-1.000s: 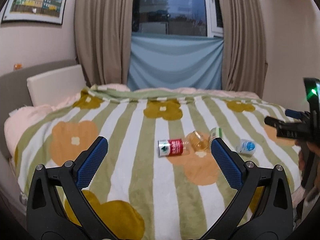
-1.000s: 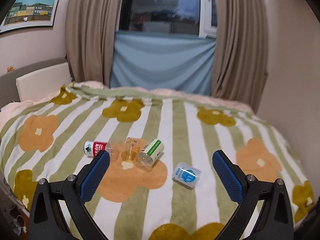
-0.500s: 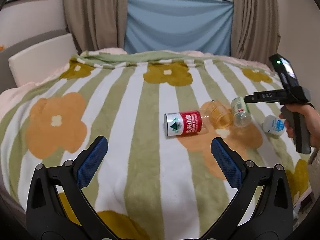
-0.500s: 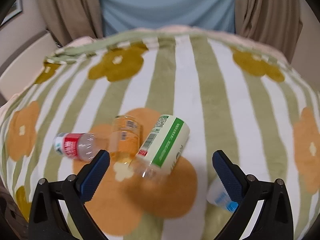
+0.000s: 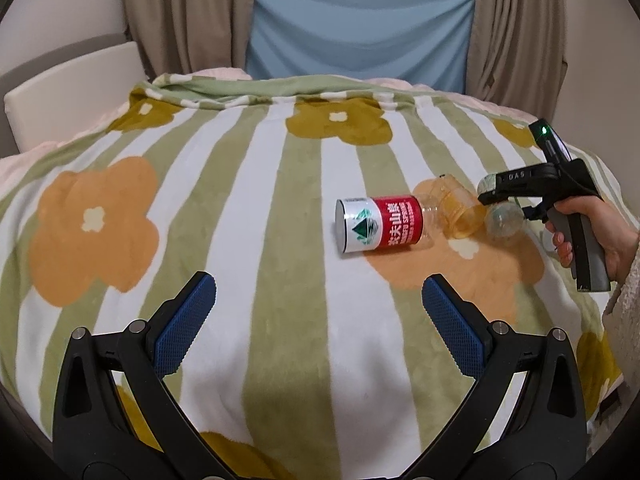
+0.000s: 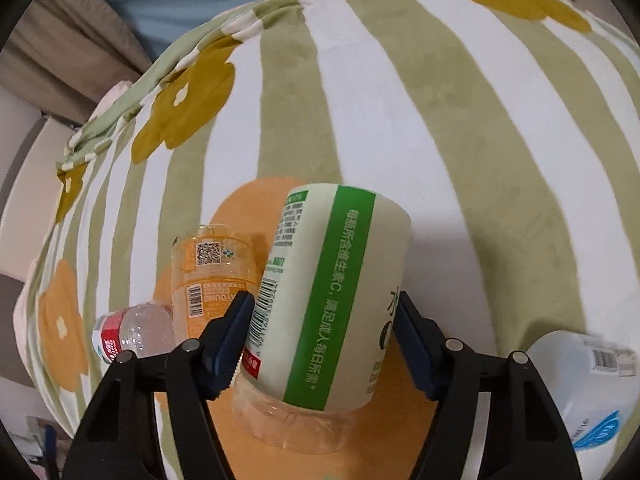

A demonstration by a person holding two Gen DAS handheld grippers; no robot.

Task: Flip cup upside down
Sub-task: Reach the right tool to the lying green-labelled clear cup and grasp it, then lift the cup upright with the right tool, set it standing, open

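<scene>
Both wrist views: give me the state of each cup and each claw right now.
Green-label cup: on its side, between the right claw's pads.
Orange cup: on its side.
Red-label cup: on its side.
Blue-label cup: on its side.
Right claw: closed around green-label cup.
Left claw: open, holding nothing.

The left gripper (image 5: 318, 306) is hovering low with its blue-padded jaws spread wide apart, nothing between them. The right gripper (image 6: 322, 338) is reaching forward and down, its jaws standing on either side of a green-labelled cup (image 6: 332, 300), pads right at its sides. A bare right hand (image 5: 592, 228) is gripping that tool's grey handle.
</scene>
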